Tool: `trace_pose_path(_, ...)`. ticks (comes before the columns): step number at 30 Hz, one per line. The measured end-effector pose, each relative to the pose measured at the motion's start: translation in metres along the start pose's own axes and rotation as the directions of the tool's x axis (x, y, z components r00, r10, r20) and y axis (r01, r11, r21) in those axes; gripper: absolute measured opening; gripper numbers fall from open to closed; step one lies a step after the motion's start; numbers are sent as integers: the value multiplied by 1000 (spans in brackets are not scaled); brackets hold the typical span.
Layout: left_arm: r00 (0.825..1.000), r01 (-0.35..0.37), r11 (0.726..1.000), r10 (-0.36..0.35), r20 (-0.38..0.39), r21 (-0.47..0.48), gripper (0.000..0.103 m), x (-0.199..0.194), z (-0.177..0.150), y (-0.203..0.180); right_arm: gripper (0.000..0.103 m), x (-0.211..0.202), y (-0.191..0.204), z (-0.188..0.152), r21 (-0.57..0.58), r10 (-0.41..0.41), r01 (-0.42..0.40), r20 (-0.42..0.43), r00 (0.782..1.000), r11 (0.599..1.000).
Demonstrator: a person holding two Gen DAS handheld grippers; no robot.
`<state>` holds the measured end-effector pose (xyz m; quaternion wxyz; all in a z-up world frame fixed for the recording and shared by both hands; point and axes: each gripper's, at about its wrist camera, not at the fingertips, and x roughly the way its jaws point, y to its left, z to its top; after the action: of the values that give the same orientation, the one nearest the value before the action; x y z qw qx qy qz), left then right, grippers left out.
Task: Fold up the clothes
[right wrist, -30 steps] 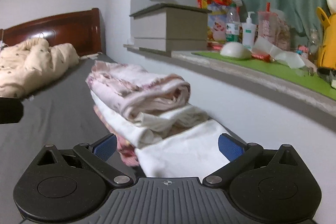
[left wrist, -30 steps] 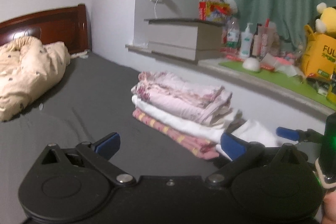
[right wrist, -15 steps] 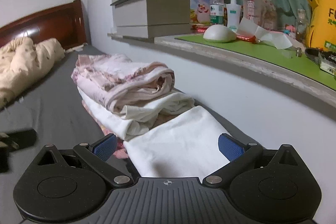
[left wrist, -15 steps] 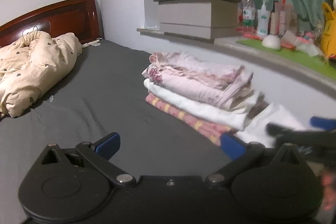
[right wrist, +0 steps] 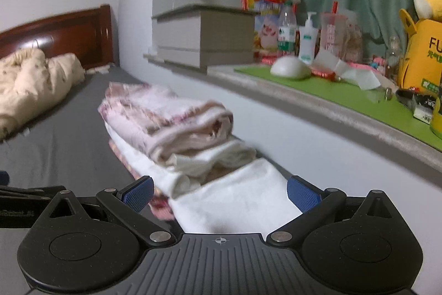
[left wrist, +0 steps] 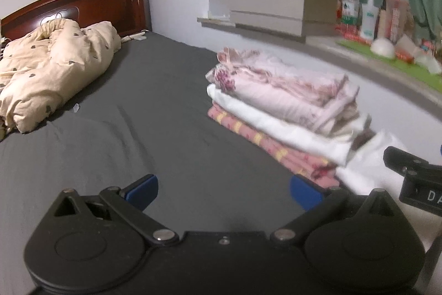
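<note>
At the far left the rumpled beige duvet [left wrist: 52, 68] is bunched against the headboard [left wrist: 83, 4], probably pushed there to leave the grey bed sheet [left wrist: 154, 107] free as a folding surface. The left hand-held gripper [left wrist: 223, 191] hangs over that bare sheet with its blue pads spread wide and nothing between them; judging by this, it is between grasps, not working on a garment.

Further right, the stack of folded clothes [left wrist: 279, 107] lies on the bed close to the wall under the windowsill [right wrist: 345, 107], seemingly parked at the edge so that finished pieces stay out of the way. A pink floral piece [right wrist: 163, 115] is on top, a white one below it, and a red patterned one at the bottom.

Just beside the stack's near end lies a folded white garment [right wrist: 237, 201], flat on the sheet and touching the pile. The right hand-held gripper [right wrist: 219, 194] is also spread, pads flanking this cloth without pinching it; whether they touch it cannot be told. That placement suggests the white piece is next, either to be lifted onto the stack or squared up. The sill's bottles and boxes lie well apart from the work.
</note>
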<state>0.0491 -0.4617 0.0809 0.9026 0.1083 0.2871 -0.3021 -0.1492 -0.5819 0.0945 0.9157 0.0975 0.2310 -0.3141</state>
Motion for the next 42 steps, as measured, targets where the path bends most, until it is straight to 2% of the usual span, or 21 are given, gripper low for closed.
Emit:
trace_pose_path(2, 999, -3, 1000, 4, 42, -25, 103, -9, 7, 3, 103, -4, -1, 5, 34, 11, -12, 30, 999, 999)
trace_pose_path(4, 990, -52, 998, 56, 130, -34, 103, -22, 12, 1, 103, -9, -2, 9, 66, 24, -28, 60, 998, 997)
trace_pose_path(5, 979, -83, 996, 88, 182, -35, 103, -28, 14, 0, 103, -12, -2, 12, 77, 33, -39, 79, 996, 996)
trace_pose_path(8, 934, -172, 984, 175, 312, -37, 103, -44, 16, -8, 103, -23, -2, 17, 77, 50, -62, 154, 987, 995)
trace_pose_path(10, 910, -209, 976, 217, 354, -60, 103, -50, 15, -12, 103, -30, 4, 20, 38, 36, -43, 184, 982, 998)
trace_pose_path(14, 903, -144, 979, 189, 386, -141, 103, -62, 12, -3, 103, -40, 23, 19, -79, -23, 42, 231, 973, 996)
trace_pose_path(17, 898, -84, 980, 152, 413, -180, 103, -67, 7, 8, 103, -42, 25, 18, -57, -60, 76, 246, 967, 995)
trace_pose_path(19, 906, -31, 985, 99, 411, -169, 103, -67, 7, 15, 103, -41, 21, 20, -31, -26, 34, 218, 976, 999)
trace_pose_path(20, 923, -21, 988, 78, 377, -153, 103, -64, 9, 16, 103, -39, 19, 21, -14, 3, 0, 188, 982, 1000)
trace_pose_path(22, 952, -49, 989, 88, 293, -137, 103, -55, 14, 16, 103, -32, 15, 23, 8, 40, -41, 117, 992, 999)
trace_pose_path(23, 958, -73, 986, 110, 264, -148, 103, -50, 15, 16, 103, -28, 14, 24, 19, 57, -59, 80, 995, 998)
trace_pose_path(27, 978, -65, 977, 103, 184, -202, 103, -36, 15, 24, 103, -20, 13, 26, 16, 62, -63, 16, 998, 998)
trace_pose_path(30, 976, -133, 972, 162, 145, -193, 103, -29, 16, 20, 103, -18, 14, 27, 14, 53, -53, 0, 999, 999)
trace_pose_path(32, 976, -137, 975, 163, 142, -177, 103, -27, 17, 16, 103, -18, 15, 28, 9, 38, -38, -1, 999, 999)
trace_pose_path(34, 987, -94, 984, 112, 114, -149, 103, -26, 19, 13, 103, -16, 16, 26, -8, 23, -23, -12, 1000, 1000)
trace_pose_path(36, 998, -30, 998, 33, 62, -60, 103, -19, 24, 7, 103, -13, 14, 25, -14, 17, -18, -24, 1000, 1000)
trace_pose_path(39, 999, -31, 999, 30, 39, 31, 103, -15, 26, -6, 103, -7, 11, 23, -24, 7, -8, -44, 999, 1000)
trace_pose_path(42, 999, -32, 997, 32, 14, 73, 103, -9, 27, -12, 103, 0, 7, 23, -39, -22, 19, -72, 997, 999)
